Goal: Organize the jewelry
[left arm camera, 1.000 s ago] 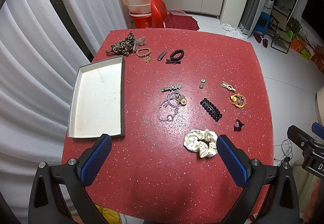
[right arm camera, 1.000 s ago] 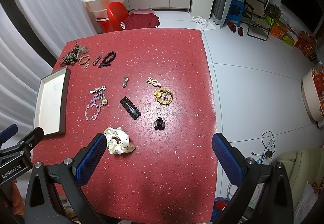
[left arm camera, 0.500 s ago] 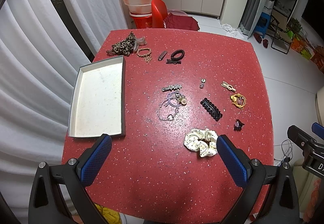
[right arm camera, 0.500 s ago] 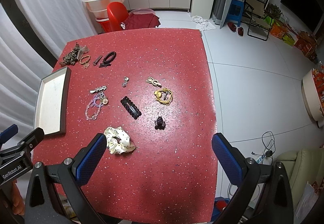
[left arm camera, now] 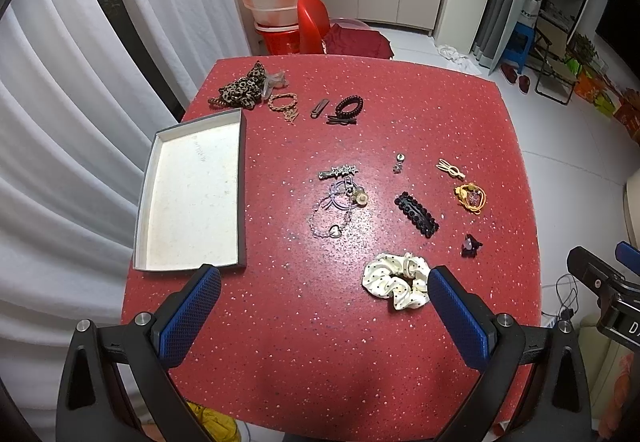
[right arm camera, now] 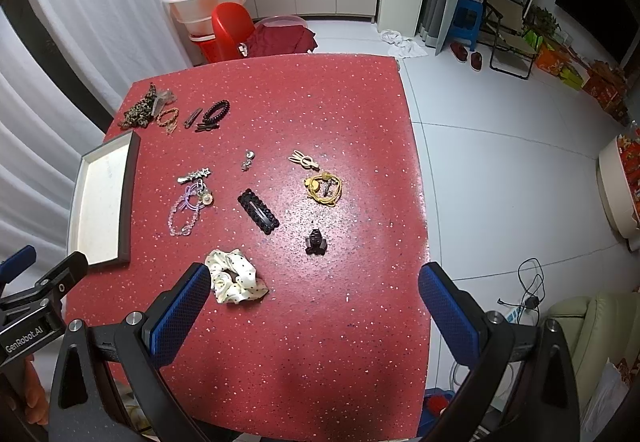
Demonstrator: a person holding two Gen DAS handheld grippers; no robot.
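Red speckled table (left arm camera: 320, 342) filled both views, white curtains hanging off its left edge and pale floor past its right. Both tongs hung above the near edge, nothing between their pads: the left gripper (left arm camera: 320, 316) was spread wide, and the right gripper (right arm camera: 316, 312) gaped just as wide and empty.

Nearest to them lay the white dotted scrunchie (left arm camera: 396, 280), close to the near edge, just beside the left gripper's right pad and the right gripper's left pad (right arm camera: 180, 312). Beyond it toward the middle sat the black hair clip (left arm camera: 416, 214), its long axis running diagonally, one end toward the far-left corner and the other toward the near-right corner. A small dark claw clip (right arm camera: 316, 242) sat nearer the right edge, the yellow hair tie (right arm camera: 324, 190) and cream bunny clip (right arm camera: 304, 161) farther out. Left of the middle lay the bead bracelet (left arm camera: 330, 220), tangled with a purple tie, and the star clip (left arm camera: 338, 172) lying roughly crosswise. Along the far-left corner sat the leopard scrunchie (left arm camera: 242, 90) and a black coil tie (left arm camera: 349, 106).

The open tray (left arm camera: 192, 198) waited along the left edge, long axis running near to far, and looked empty.

My read: nothing was sorted yet, and the scrunchie looked the natural first pick. It should squash easily, so pinch across its bunched body, not its frill, then lift clear before swinging to the tray. For the black clip, the pads ought to close across its narrow width, wrist turned to match that diagonal.
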